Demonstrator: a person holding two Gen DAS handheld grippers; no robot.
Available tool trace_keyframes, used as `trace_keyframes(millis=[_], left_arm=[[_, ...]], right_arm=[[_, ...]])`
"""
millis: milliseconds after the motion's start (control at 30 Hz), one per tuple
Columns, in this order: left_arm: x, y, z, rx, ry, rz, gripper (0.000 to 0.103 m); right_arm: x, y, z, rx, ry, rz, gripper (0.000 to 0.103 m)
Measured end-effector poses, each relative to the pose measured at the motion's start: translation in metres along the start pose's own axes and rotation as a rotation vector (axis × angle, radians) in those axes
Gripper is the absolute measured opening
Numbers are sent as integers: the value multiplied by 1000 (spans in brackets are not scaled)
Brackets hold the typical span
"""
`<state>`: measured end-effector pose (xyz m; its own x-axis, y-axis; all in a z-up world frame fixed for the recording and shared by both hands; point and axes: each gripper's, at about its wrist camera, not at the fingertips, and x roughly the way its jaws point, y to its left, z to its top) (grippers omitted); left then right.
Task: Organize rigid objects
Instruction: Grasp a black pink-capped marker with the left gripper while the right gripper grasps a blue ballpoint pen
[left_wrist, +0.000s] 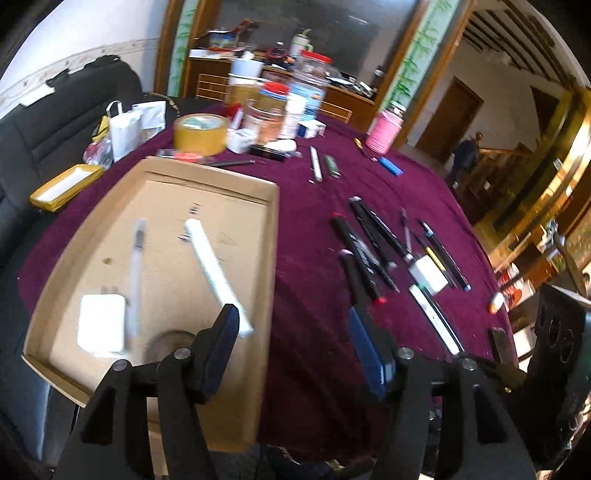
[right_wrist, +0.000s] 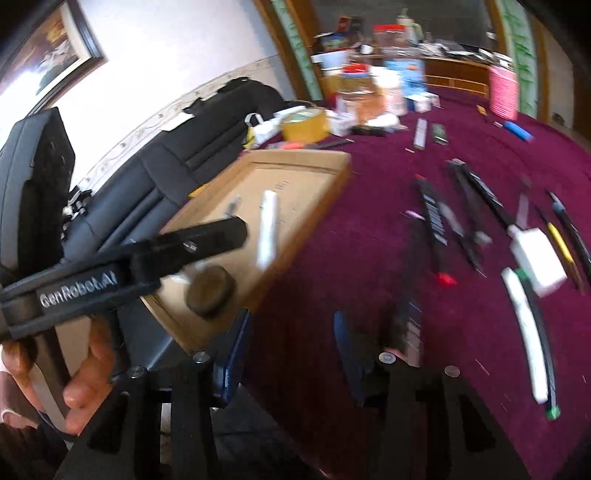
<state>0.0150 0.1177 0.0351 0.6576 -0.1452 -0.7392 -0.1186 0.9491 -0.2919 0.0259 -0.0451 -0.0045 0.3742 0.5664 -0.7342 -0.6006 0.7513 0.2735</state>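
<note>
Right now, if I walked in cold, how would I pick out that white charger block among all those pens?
Start at the shallow brown cardboard tray on the maroon tablecloth, then look to the row of dark pens lying on the cloth to its right. The small white boxy charger block sits on top of that row. It is the only squat, square thing there; everything around it is long and thin.

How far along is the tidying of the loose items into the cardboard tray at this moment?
Early. Done: the cardboard tray holds a white charger, a clear pen, a white marker and a round dark object. In hand: nothing; left gripper and right gripper both look open and empty. Left: the black markers, pens and a second charger on the purple cloth.
</note>
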Motion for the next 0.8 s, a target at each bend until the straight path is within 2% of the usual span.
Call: trace_keyframes(millis=[233, 400, 567, 700, 800], left_arm=[[0, -32, -5, 38, 16, -12, 61], [0, -39, -8, 57, 22, -10, 61], [6, -39, -9, 62, 38, 0, 61], [14, -39, -8, 63, 57, -1, 61], [23, -43, -6, 72, 73, -4, 61]], right_arm=[[-18, -50, -34, 95, 28, -62, 49], [-5, -71, -39, 137, 73, -103, 31], [14, -68, -32, 102, 122, -118, 29], [20, -58, -29, 41, 145, -203, 11], [17, -62, -32, 25, 157, -211, 9]])
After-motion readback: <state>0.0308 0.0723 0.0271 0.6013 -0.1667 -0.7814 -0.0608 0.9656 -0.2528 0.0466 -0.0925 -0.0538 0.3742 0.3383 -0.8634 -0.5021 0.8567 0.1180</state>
